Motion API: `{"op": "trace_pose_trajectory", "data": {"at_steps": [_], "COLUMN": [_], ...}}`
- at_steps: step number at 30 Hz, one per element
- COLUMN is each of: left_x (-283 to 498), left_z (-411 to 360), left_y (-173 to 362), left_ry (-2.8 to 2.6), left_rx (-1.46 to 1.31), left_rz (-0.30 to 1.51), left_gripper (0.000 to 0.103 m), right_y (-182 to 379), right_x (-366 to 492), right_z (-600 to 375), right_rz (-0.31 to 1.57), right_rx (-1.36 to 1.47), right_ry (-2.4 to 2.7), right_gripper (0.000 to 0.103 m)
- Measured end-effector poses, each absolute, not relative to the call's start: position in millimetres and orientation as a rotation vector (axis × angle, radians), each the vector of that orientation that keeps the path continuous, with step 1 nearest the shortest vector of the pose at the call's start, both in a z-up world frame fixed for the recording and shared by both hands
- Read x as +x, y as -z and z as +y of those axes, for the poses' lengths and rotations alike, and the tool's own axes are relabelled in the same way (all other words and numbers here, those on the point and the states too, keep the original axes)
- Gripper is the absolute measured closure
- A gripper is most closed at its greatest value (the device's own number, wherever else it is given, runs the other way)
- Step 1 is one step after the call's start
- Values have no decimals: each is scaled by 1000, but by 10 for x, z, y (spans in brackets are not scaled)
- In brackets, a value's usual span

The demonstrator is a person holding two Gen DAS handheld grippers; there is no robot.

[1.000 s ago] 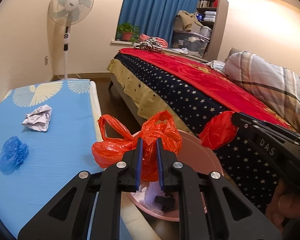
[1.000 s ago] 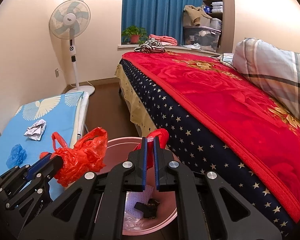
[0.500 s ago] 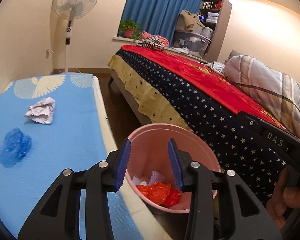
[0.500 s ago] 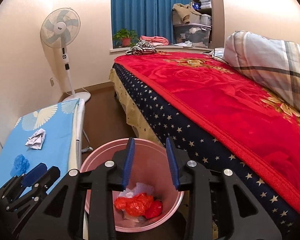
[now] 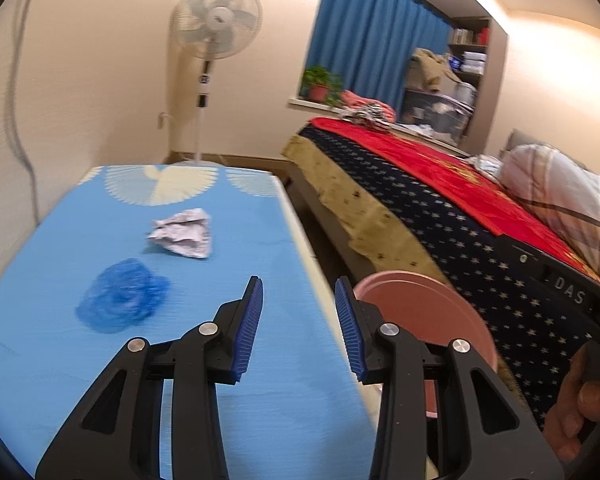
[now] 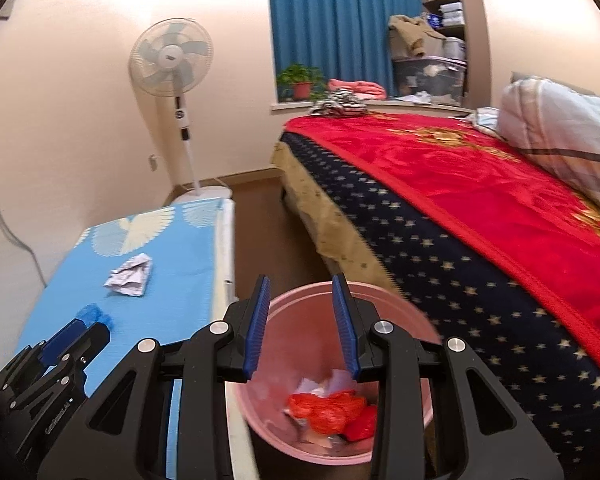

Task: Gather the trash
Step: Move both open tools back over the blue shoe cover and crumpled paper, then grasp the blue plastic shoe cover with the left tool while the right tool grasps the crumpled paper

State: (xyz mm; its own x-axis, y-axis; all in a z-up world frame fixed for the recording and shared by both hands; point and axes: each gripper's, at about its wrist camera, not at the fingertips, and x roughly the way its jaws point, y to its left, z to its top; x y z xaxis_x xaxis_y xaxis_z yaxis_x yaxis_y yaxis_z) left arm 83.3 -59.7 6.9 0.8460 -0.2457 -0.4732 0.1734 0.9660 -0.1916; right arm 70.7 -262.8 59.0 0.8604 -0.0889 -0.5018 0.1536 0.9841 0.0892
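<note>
A pink bin [image 6: 384, 304] stands on the floor between the blue mat and the bed, with a red plastic bag [image 6: 332, 410] and white scraps lying inside. My right gripper [image 6: 300, 312] hangs open over the bin's rim, nothing between its fingers. My left gripper [image 5: 298, 314] is open and empty over the right edge of the blue mat [image 5: 80, 380], with the bin [image 5: 428, 312] to its right. On the mat lie a crumpled white paper [image 5: 184, 234] and a blue crumpled piece [image 5: 120, 300], both ahead and left of the left gripper. The left gripper [image 6: 64, 336] also shows at the right wrist view's lower left.
A bed with a red and starred navy blanket [image 6: 480, 216] fills the right side, a plaid pillow [image 6: 560, 128] at its head. A standing fan [image 5: 212, 40] stands by the far wall beyond the mat. A hand [image 5: 576, 408] holds the right gripper's handle.
Both grippers were shut on the red plastic bag over the bin; they opened and the bag dropped in. The left gripper has since swung left over the mat.
</note>
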Motion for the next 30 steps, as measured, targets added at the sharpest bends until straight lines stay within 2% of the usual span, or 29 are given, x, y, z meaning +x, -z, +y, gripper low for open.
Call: {"op": "trace_pose_trajectory", "data": {"at_steps": [10, 20, 23, 28, 30], "left_x": [984, 1278, 1395, 1647, 1721], "left_z": [-171, 270, 422, 521, 513], "left_y": [100, 333, 430, 581, 636], "left_ry": [36, -136, -175, -167, -167], "left_rx": [-186, -191, -222, -261, -259], "left_rz": [527, 567, 601, 687, 726], "left_gripper": [65, 65, 65, 49, 49], "right_y": [-400, -99, -53, 55, 112], "right_x": [1016, 1448, 1606, 1902, 2048], "right_z": [-2267, -1905, -1821, -1663, -1595], "right_rz": [531, 558, 564, 589, 607], "right_rx": [151, 212, 239, 273, 296], "right_ry": [10, -98, -125, -173, -204], "right_gripper": [71, 83, 83, 83, 81]}}
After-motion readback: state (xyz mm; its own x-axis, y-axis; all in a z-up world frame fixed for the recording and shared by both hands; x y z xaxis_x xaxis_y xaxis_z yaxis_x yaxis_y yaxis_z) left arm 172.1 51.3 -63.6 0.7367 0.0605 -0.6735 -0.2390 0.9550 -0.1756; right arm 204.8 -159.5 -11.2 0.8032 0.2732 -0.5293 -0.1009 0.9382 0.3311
